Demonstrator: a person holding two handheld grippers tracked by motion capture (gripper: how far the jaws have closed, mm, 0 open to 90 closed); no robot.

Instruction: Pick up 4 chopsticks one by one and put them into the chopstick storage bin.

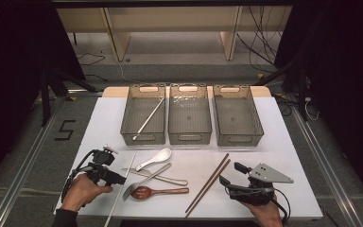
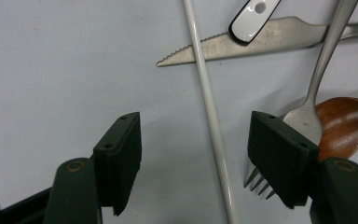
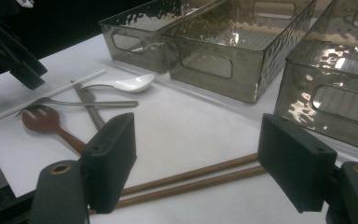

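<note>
White table (image 1: 283,142) is taking up the middle of the high view, with dark floor and cables lying around it, a wooden frame standing behind, and a "5" mark (image 1: 64,129) sitting on the floor at left. Three clear grey bins are sitting in a row at the far edge: left bin (image 1: 143,115) holding one white chopstick (image 1: 151,115) lying diagonally, middle bin (image 1: 189,115) and right bin (image 1: 237,116) just beside it. The right gripper view is showing the bins' rippled walls and handle cutouts up close. Right gripper (image 1: 230,174) is hovering at the near right, jaws spread wide and holding nothing; its own view is showing the brown chopstick pair (image 3: 191,179) lying on the table between and beyond the jaws, not touched. Left gripper (image 1: 123,179) is hovering near the left, jaws spread wide; its view is showing the second white chopstick (image 2: 209,112) running between the jaws, not pinched, crossing over the serrated knife (image 2: 261,42). That detail is looking too small in the high view. Fork (image 2: 307,112) tines are sitting by the right jaw, overlapping the wooden spoon (image 2: 345,126). White ceramic spoon (image 1: 156,158) is lying just beyond, handle end resting on the knife.
</note>
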